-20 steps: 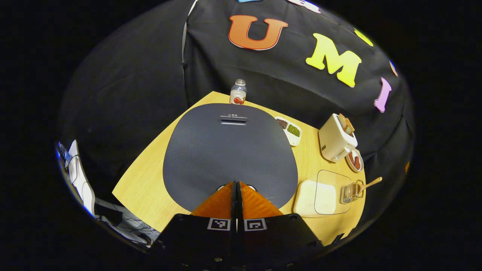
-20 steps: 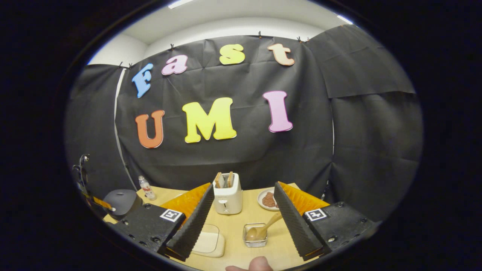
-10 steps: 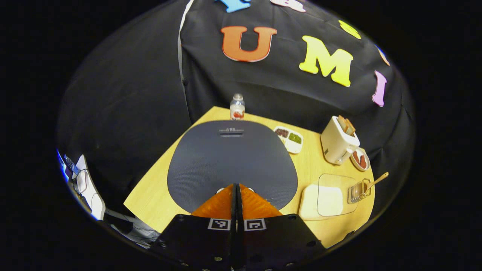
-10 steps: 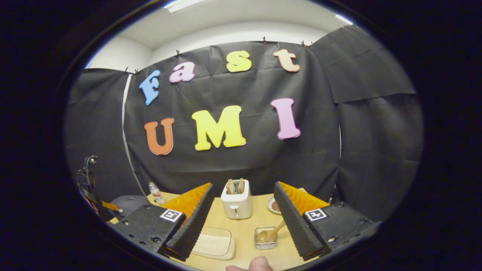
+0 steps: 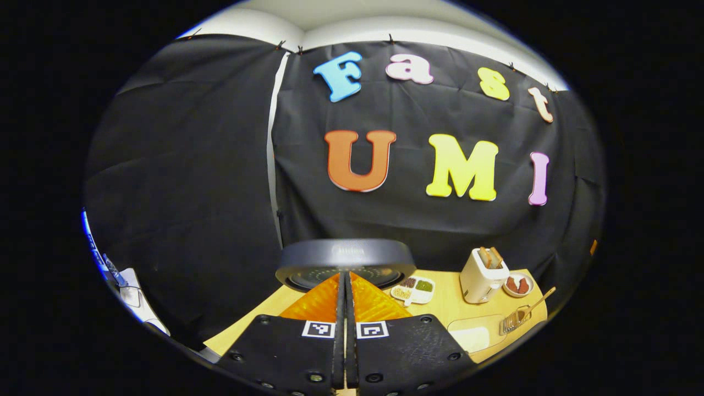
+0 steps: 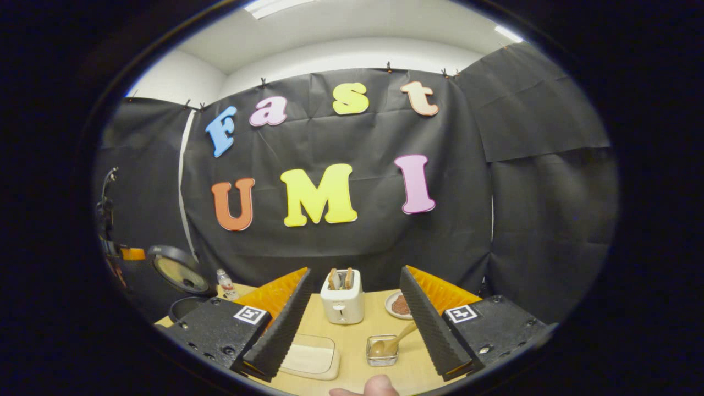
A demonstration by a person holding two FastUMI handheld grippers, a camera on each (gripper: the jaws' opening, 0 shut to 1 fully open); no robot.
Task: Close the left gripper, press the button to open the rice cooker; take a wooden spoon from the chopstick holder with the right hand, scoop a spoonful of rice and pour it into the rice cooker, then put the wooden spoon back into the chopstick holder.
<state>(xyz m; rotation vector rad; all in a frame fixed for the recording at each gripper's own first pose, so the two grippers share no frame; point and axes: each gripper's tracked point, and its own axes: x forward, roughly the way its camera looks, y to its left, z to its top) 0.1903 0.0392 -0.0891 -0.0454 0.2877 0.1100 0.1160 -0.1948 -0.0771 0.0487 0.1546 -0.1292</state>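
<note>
The dark rice cooker stands open, its lid (image 5: 345,258) raised just beyond my left gripper (image 5: 345,278), whose fingers are shut together on nothing. In the right gripper view the lid (image 6: 179,269) tilts up over the pot (image 6: 187,308) at far left. My right gripper (image 6: 355,272) is open and holds nothing. Below and between its fingers stands the clear chopstick holder (image 6: 382,351) with the wooden spoon (image 6: 393,341) leaning in it. The lidded rice container (image 6: 308,356) lies left of the holder. In the left gripper view, holder (image 5: 511,322), spoon (image 5: 536,305) and container (image 5: 476,335) sit at the right.
A white toaster (image 6: 342,297) with toast stands behind the holder, a plate (image 6: 399,305) of brown food to its right. A bottle (image 6: 224,283) stands by the cooker. A divided dish (image 5: 413,290) lies between cooker and toaster. A thumb (image 6: 374,388) shows at the bottom edge.
The rice cooker's lid has sprung up from flat to raised. My left gripper, still shut, has tilted up from looking down on the lid. The right gripper barely shifted.
</note>
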